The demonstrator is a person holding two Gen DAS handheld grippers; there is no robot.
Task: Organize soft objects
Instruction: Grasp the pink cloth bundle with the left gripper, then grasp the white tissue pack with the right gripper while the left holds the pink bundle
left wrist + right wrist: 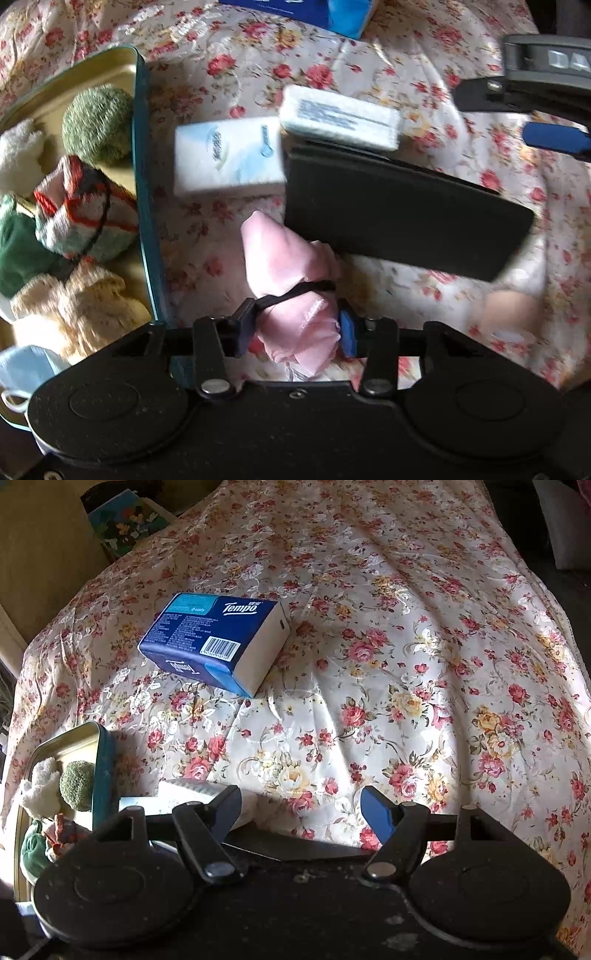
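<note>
My left gripper [297, 326] is shut on a pink cloth bundle [291, 284] tied with a black band, held just right of the teal tin [142, 177]. The tin holds several soft items: a green ball [96, 122], a white fluffy piece [18, 151], a red-trimmed knit piece [83, 218] and a cream knit piece [77, 299]. My right gripper [301, 806] is open and empty above the floral cloth; it also shows at the left wrist view's upper right [517, 110]. The tin shows in the right wrist view [105, 771].
A white tissue pack [229, 155], a small white-and-blue pack [340, 116] and a black flat wallet-like object [402, 210] lie right of the tin. A blue Tempo tissue pack [214, 638] lies farther back on the floral cloth [406, 664]. A beige round object [511, 308] sits at right.
</note>
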